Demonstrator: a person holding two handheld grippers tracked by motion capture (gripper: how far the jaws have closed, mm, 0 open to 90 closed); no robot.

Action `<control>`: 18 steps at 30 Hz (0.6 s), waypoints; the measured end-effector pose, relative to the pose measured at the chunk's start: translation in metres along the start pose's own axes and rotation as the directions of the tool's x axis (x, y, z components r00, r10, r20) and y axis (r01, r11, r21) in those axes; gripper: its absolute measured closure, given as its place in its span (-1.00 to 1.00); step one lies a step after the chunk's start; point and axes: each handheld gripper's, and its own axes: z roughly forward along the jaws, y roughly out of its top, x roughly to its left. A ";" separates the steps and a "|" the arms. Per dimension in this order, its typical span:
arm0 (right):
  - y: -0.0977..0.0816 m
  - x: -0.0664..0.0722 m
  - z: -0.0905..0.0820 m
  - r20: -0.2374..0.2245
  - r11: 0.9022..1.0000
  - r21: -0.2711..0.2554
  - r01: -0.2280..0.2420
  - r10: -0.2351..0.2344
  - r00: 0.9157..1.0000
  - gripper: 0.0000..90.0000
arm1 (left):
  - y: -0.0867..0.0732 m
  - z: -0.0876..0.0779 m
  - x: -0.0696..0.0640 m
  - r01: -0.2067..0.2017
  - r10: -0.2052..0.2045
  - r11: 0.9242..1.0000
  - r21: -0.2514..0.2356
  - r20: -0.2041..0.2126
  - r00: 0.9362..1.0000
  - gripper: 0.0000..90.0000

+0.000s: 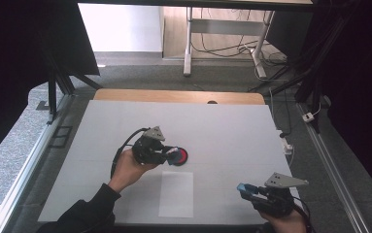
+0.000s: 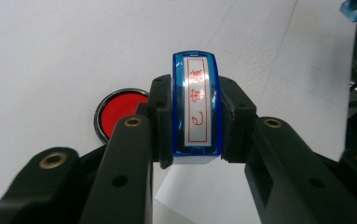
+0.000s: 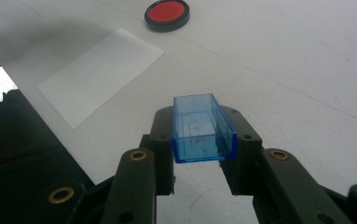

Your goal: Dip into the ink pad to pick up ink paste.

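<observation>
We judged the step in hand to be inking the stamp [image 2: 196, 107] at the red ink pad [image 2: 120, 111] before pressing it on the sheet of paper [image 1: 176, 193]. To do it well, we would have kept the stamp's face level over the pad, come down square so the whole face took ink, and lifted straight off without dragging.

The left gripper [image 2: 196, 128] was clamped on the stamp, its jaws closed against the two blue sides. In the high view that gripper [image 1: 170, 154] sat just beside the ink pad [image 1: 179, 156], near the middle of the worktop [image 1: 232, 131], with the paper lying a little nearer to us.

The stamp was a narrow, clear blue plastic block with a long silvery label bearing red characters inside a thin red frame. The pad was a round, black-rimmed dish with a flat red surface.

The right gripper [image 3: 204, 154] held the stamp's cap [image 3: 203, 128], a clear blue open box, pinched between its jaws. It rested at the near right edge of the worktop, well apart from the pad.
</observation>
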 end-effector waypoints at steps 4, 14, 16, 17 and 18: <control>0.000 0.000 0.000 0.000 1.000 0.001 0.000 0.000 1.000 0.52 | -0.002 -0.005 -0.004 0.004 -0.003 1.000 -0.018 0.027 1.000 0.55; 0.000 0.000 0.000 -0.002 1.000 0.002 0.001 -0.001 1.000 0.52 | -0.011 -0.014 -0.018 -0.007 0.009 1.000 -0.030 0.049 0.999 0.56; 0.000 0.000 0.000 -0.003 1.000 0.001 0.000 0.000 1.000 0.52 | -0.013 -0.015 -0.021 -0.017 0.018 0.999 -0.030 0.053 0.998 0.56; 0.000 0.000 0.000 -0.003 1.000 0.001 0.000 0.000 1.000 0.52 | -0.013 -0.015 -0.023 -0.022 0.024 0.999 -0.029 0.054 0.998 0.56; 0.000 0.000 0.000 -0.003 1.000 0.001 0.000 0.000 1.000 0.52 | -0.013 -0.015 -0.025 -0.022 0.024 0.999 -0.030 0.057 0.998 0.56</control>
